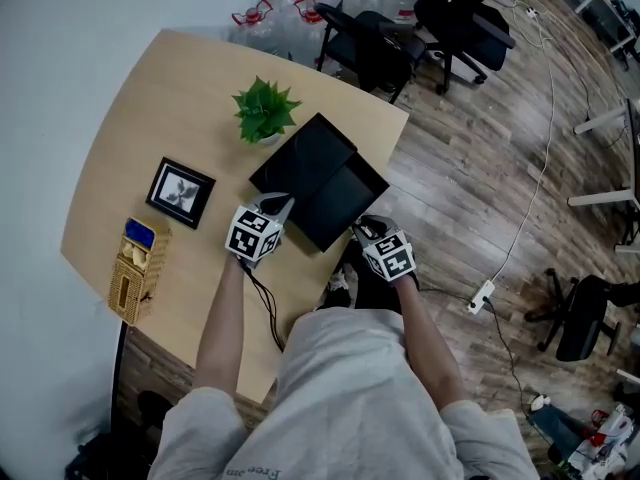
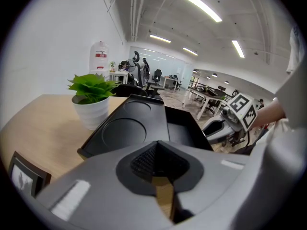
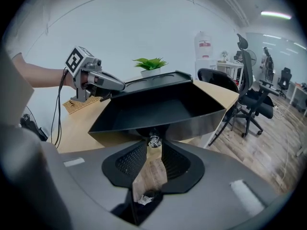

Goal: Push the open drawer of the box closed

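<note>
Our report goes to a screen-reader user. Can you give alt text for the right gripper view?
An open black drawer faces the camera, its small knob at the tips of the right gripper's slightly parted jaws. The left gripper sits beside the box at left.

Pale wooden table point(image 1: 130, 118) fills the head view. Taking its middle as the dial: a green potted plant point(image 1: 264, 110) stands in a white pot at one o'clock. A black picture frame point(image 1: 181, 192) lies flat at nine. Down at eight, near the edge, sits a wicker basket point(image 1: 138, 271) with something blue on top. Off the table, water jugs point(image 1: 275, 8) cluster at twelve, black office chairs point(image 1: 465, 18) at two, and a white power strip point(image 1: 481, 296) lies on the plank floor point(image 1: 470, 168) at four.
</note>
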`<state>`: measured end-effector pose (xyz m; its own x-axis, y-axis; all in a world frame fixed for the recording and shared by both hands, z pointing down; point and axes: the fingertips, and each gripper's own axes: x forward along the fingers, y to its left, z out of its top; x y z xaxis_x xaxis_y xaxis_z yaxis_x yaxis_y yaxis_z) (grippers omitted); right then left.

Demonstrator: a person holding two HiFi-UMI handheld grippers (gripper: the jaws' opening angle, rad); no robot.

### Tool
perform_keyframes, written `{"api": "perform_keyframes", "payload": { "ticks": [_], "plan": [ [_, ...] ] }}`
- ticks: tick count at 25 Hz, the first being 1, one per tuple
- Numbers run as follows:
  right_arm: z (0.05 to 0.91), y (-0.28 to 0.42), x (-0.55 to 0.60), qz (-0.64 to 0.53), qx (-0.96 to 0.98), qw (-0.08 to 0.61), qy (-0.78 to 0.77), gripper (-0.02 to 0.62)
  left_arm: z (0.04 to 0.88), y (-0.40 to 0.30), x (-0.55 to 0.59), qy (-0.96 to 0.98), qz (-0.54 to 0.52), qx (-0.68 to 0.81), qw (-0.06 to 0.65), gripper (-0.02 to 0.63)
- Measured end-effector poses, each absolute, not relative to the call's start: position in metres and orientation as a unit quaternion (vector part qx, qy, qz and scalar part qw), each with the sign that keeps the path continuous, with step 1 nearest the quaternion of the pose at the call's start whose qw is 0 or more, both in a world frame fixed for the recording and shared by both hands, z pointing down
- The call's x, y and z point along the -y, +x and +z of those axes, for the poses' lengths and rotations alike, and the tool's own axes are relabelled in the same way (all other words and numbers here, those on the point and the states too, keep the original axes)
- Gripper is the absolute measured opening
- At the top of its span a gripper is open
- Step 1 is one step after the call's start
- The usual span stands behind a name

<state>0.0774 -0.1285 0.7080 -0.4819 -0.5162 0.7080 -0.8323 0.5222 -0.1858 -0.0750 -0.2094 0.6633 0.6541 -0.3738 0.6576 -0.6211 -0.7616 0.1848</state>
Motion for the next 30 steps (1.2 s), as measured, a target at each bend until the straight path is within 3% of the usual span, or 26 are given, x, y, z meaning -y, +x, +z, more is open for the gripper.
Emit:
{"api": "perform_keyframes", "payload": {
  "ticks": [30],
  "plan": [
    [0.7039, 0.0751, 0.1368, 0.255, 0.811, 0.311, 0.424, 0.075, 0.6636, -0.0750, 0.2095, 0.890, 0.302, 0.280, 0.196, 0.052]
  ]
}}
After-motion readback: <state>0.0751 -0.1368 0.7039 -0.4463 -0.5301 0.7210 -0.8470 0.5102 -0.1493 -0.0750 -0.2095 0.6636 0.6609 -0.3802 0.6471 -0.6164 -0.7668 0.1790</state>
